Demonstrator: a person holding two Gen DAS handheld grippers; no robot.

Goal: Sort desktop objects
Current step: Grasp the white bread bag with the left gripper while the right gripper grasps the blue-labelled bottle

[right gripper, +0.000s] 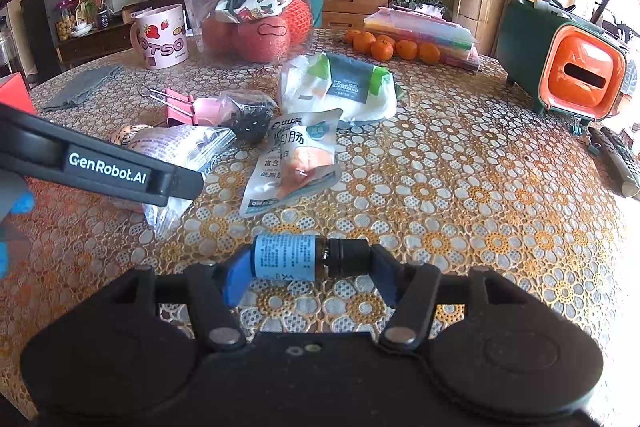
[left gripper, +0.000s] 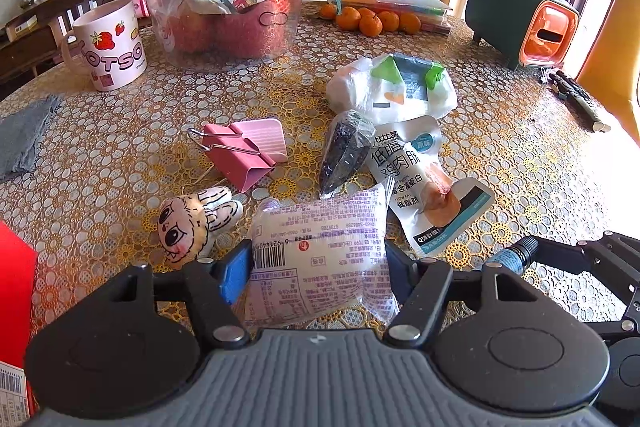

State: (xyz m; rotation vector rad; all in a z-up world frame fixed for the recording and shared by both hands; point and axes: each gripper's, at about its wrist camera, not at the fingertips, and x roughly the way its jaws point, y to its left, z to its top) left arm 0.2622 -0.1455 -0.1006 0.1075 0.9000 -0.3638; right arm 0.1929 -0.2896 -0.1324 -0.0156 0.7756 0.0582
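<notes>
The round desk (right gripper: 460, 155) under its floral lace cover carries a loose spread of clutter: a clear bin (left gripper: 236, 7) stuffed with bags and red fruit at the back, a green and orange box (right gripper: 568, 67) off to the right, and a strawberry mug (left gripper: 110, 45) on the left. Nearer in lie a white tissue pack (left gripper: 394, 91), a sausage pouch (left gripper: 424, 187), a pink binder clip (left gripper: 240, 151) and a small plush face (left gripper: 192, 223).

The left claw (left gripper: 316, 271) has its blue pads at either side of a purple-printed snack packet (left gripper: 320, 255), which lies on the desk at the near edge; the packet looks squeezed, so it appears pinched. The right claw (right gripper: 308, 267) pinches a small amber bottle (right gripper: 308, 257) lengthwise, base against one pad and black cap against the other, low over the desk.

To do this step well, each lift should go straight up and slowly. An end-to-end hold on a round bottle can pivot (the cap end is narrower), and the soft packet may slump or slide, so both grips want to be firm before anything travels toward its sorting place.
</notes>
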